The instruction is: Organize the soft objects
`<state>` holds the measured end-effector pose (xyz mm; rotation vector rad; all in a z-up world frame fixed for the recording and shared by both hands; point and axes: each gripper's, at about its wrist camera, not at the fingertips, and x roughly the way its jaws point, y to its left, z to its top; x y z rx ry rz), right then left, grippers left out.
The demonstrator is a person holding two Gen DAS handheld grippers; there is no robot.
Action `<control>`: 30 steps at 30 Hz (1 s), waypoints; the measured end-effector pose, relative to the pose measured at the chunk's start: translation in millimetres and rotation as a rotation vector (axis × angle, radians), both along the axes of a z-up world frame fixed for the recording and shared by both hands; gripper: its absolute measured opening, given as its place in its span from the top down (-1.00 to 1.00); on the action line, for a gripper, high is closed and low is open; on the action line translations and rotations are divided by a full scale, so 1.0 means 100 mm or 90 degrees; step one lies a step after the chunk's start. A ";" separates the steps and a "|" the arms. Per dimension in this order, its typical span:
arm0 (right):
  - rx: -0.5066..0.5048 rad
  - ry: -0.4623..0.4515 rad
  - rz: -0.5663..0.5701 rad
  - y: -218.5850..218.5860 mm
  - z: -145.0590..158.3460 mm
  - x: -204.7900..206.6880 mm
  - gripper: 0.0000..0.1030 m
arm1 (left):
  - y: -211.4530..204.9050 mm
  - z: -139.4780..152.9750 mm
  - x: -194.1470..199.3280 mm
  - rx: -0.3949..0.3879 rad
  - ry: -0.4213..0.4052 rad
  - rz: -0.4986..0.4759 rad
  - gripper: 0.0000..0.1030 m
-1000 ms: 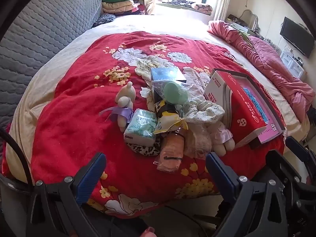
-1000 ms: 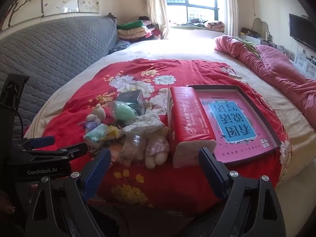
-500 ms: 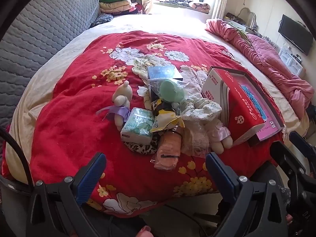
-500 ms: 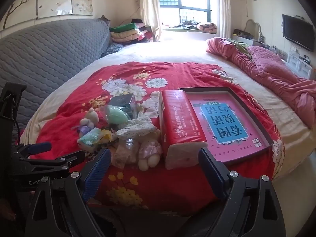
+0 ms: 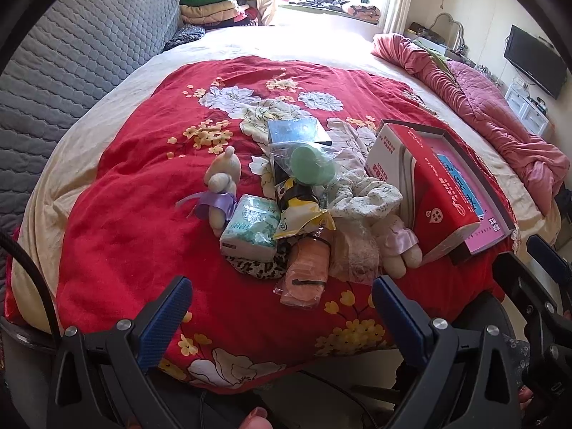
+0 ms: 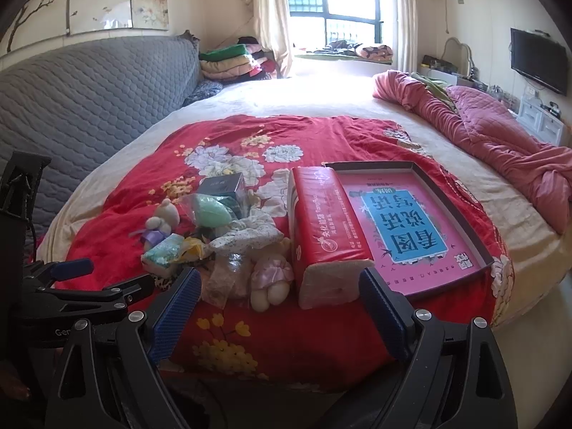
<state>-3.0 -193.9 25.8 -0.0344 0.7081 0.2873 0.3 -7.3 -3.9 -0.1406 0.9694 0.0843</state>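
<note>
Red floral blanket (image 5: 136, 236) covers the near end of the bed, serving as the work surface, with everything heaped in one spot near its front edge, likely so both grippers can reach it.

Left to right across the heap:
- Cream plush with purple ribbon (image 5: 220, 187) lies on its back at the left edge, touching the green tissue pack (image 5: 250, 228). It is the most exposed item and looks like the easiest first pick.
- Yellow snack bag (image 5: 302, 214) rests on top of the tissue pack. Peach packet in clear wrap (image 5: 305, 273) sticks out nearest, overlapping a leopard-print scrap (image 5: 255, 268).
- Green round thing in a clear bag (image 5: 311, 164) leans against a dark box (image 5: 296, 130) at the far side.
- Floral cloth (image 5: 364, 196) is draped over a crinkly clear bag, and a plush in a pink dress (image 6: 270, 275) is half buried under them, feet toward us.
- Red tissue brick (image 6: 323, 228) leans with its right side up on the rim of the pink tray box (image 6: 479, 246). The tray reads as the probable destination.

Left gripper (image 5: 280, 316): jaws spread wide, nothing between them, hovering short of the peach packet.
Right gripper (image 6: 280, 316): likewise wide open and empty, lined up on the red brick's near end and the pink-dress plush.

No contact anywhere. My read is that sorting has not started.

Risk: the clear wrappers are slippery, and pulling the cloth will drag its neighbours along.
</note>
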 end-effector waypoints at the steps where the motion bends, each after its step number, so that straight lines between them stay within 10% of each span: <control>1: 0.000 0.000 0.000 0.00 0.00 0.00 -0.75 | 0.00 0.00 0.00 0.000 0.000 0.000 -0.96; 30: -0.004 0.001 -0.003 0.00 -0.01 0.00 -0.75 | 0.02 0.00 -0.01 0.000 0.003 0.004 -0.96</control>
